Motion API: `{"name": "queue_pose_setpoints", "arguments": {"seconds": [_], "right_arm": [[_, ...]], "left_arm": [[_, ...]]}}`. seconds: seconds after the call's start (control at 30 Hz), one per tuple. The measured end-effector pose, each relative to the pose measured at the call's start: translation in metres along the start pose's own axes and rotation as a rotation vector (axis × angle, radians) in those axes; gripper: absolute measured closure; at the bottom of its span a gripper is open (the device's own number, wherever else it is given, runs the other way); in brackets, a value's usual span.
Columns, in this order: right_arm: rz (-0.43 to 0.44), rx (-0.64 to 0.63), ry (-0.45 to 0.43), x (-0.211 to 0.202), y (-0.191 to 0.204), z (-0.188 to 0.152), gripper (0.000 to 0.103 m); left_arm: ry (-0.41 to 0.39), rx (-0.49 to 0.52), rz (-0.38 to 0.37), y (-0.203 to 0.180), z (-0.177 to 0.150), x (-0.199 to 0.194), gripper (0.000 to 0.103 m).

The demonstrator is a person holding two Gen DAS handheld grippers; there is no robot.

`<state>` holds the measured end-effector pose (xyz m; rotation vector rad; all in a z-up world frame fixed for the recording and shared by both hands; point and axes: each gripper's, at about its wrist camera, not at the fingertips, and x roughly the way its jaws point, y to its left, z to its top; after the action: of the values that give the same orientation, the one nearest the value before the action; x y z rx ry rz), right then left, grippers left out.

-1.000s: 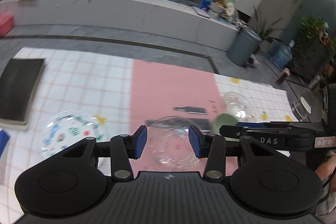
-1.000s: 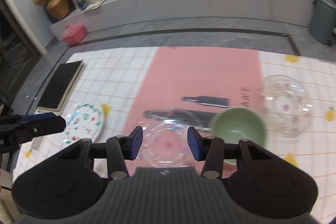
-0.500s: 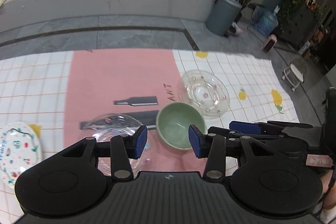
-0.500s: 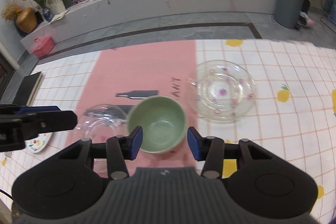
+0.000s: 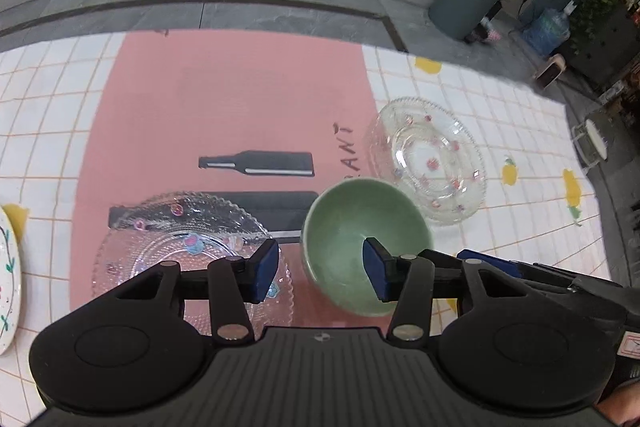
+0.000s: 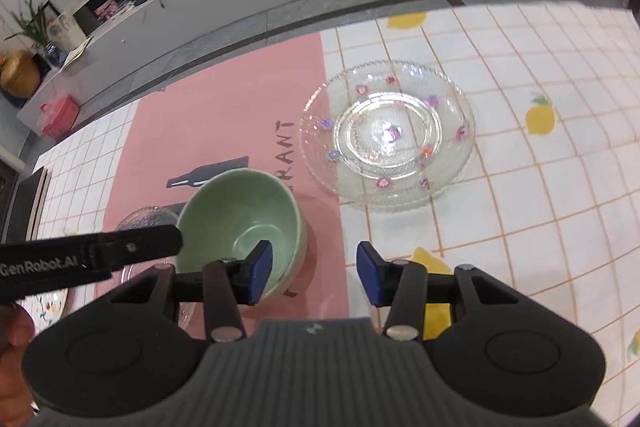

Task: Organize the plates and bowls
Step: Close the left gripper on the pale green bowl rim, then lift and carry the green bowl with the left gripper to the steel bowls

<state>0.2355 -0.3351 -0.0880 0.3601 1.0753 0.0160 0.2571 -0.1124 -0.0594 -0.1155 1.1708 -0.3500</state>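
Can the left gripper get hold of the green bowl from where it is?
Probably yes. The left gripper is opening, its fingers straddle the near rim of the empty green bowl, and nothing lies between.

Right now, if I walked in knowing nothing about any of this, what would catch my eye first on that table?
Probably the green bowl, empty, on the pink mat in the middle of the table. A clear glass plate with small flowers lies on the tiled cloth to its right, and another glass plate on its left. The left gripper and the right gripper hang over the bowl's edges, holding nothing; the left one is opening.
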Motion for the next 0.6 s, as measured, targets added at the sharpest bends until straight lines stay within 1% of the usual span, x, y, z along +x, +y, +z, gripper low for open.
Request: {"name": "queue_pose_setpoints", "arguments": {"seconds": [0.1, 0.13, 0.17, 0.2, 0.23, 0.27, 0.33, 0.37, 0.43, 0.5, 0.53, 0.6], "right_arm": [[0.023, 0.05, 0.023, 0.01, -0.004, -0.001, 0.057], [0.029, 0.061, 0.03, 0.013, -0.005, -0.001, 0.058], [0.03, 0.068, 0.036, 0.016, -0.005, -0.002, 0.06], [0.033, 0.074, 0.04, 0.019, -0.005, -0.003, 0.064], [0.041, 0.081, 0.044, 0.021, -0.004, -0.004, 0.065], [0.046, 0.085, 0.047, 0.023, -0.004, -0.005, 0.067], [0.054, 0.091, 0.049, 0.026, -0.002, -0.006, 0.071], [0.057, 0.092, 0.05, 0.027, -0.001, -0.006, 0.073], [0.066, 0.096, 0.049, 0.028, 0.0, -0.007, 0.078], [0.078, 0.101, 0.05, 0.03, 0.001, -0.007, 0.084], [0.081, 0.105, 0.052, 0.031, 0.001, -0.007, 0.085], [0.076, 0.114, 0.051, 0.031, 0.001, -0.007, 0.086]], "left_arm": [[0.017, 0.015, 0.028, -0.005, -0.001, 0.011, 0.048], [0.023, 0.014, 0.032, -0.005, -0.001, 0.014, 0.05], [0.031, 0.01, 0.036, -0.005, -0.002, 0.017, 0.051], [0.037, 0.003, 0.044, -0.005, -0.002, 0.02, 0.056], [0.042, -0.001, 0.051, -0.005, -0.003, 0.023, 0.059], [0.048, -0.002, 0.055, -0.005, -0.004, 0.025, 0.061], [0.058, -0.006, 0.061, -0.006, -0.004, 0.029, 0.07], [0.06, -0.006, 0.065, -0.007, -0.004, 0.031, 0.072], [0.059, -0.006, 0.072, -0.008, -0.005, 0.033, 0.083], [0.054, -0.01, 0.083, -0.009, -0.005, 0.034, 0.086], [0.052, -0.012, 0.089, -0.01, -0.005, 0.034, 0.09], [0.051, -0.015, 0.1, -0.01, -0.005, 0.035, 0.093]]}}
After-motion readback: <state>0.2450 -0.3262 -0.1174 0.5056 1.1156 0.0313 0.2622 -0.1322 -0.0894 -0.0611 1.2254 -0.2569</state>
